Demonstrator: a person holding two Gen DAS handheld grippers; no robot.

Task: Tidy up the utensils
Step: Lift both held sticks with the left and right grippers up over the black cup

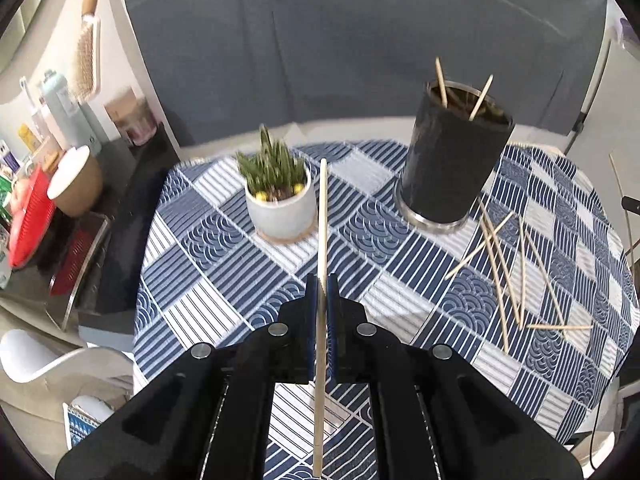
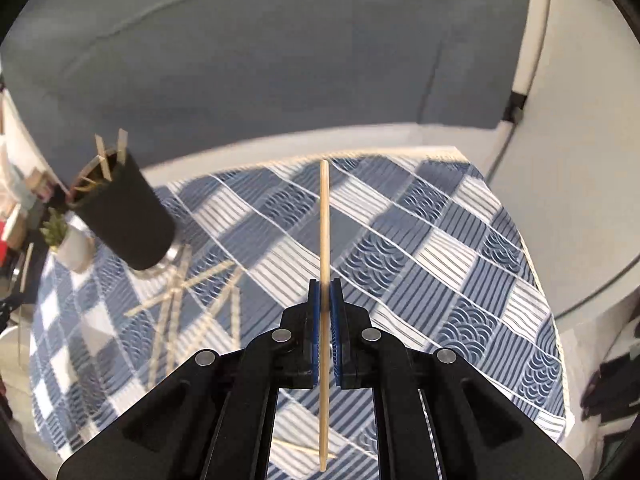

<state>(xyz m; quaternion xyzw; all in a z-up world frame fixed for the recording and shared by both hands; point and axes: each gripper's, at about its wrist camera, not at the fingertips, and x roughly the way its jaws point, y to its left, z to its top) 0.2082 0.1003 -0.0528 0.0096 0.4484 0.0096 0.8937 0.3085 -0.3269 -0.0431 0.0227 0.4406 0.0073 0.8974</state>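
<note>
Only your left wrist view shows the potted plant (image 1: 277, 196) sharply, plus the cluttered side shelf (image 1: 60, 184); your right wrist view is blurred. Your left claw (image 1: 322, 286) is clamped on a pale wooden chopstick (image 1: 322, 216), held above the worktop (image 1: 224, 248). Your right claw (image 2: 325, 290) is clamped on its own chopstick (image 2: 324, 220). The black holder (image 1: 454, 160) contains a few chopsticks; loose chopsticks (image 1: 504, 272) lie scattered beside it.

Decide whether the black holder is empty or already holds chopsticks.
Not empty: the black holder stands upright with chopstick tips poking above its rim.
</note>
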